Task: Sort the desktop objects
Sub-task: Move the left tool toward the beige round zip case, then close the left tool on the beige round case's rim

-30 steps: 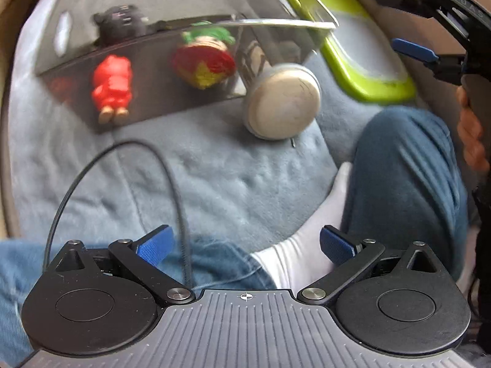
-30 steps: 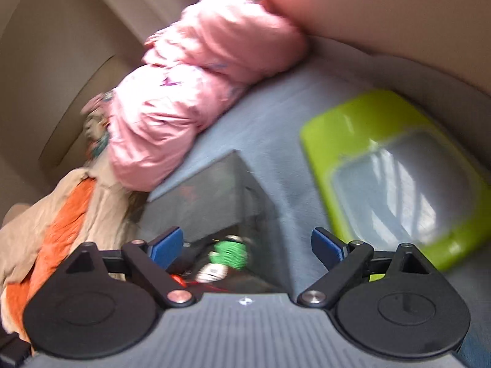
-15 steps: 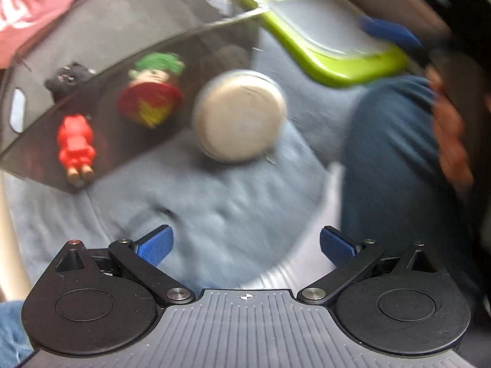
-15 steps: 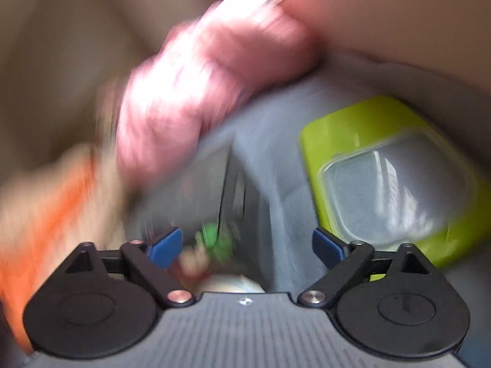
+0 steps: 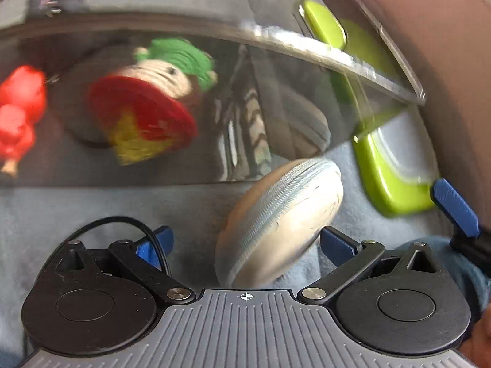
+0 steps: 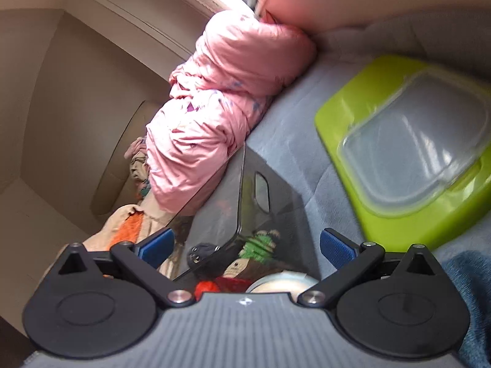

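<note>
Left claw [image 5: 245, 240] by toy-filled bin [image 5: 184, 165]

Left gripper [image 5: 244, 240] — grey ribbed housing w/ a small crosshair mark at its top edge, two black round discs each topped by a triangular cut-out, black link arms w/ silver screws, blue pads [image 5: 336, 245] on the fingertips. A thin black cable [image 5: 147, 233] loops past the left pad. Right gripper [image 6: 245, 245] — same build: grey ribbed body, black discs, silver screws, blue fingertips [image 6: 337, 247]. Blue denim trouser leg [image 6: 469, 288] at lower right. Strip of skin [image 5: 481, 334], right edge of left-wrist view; too little shows to tell which part.
</note>
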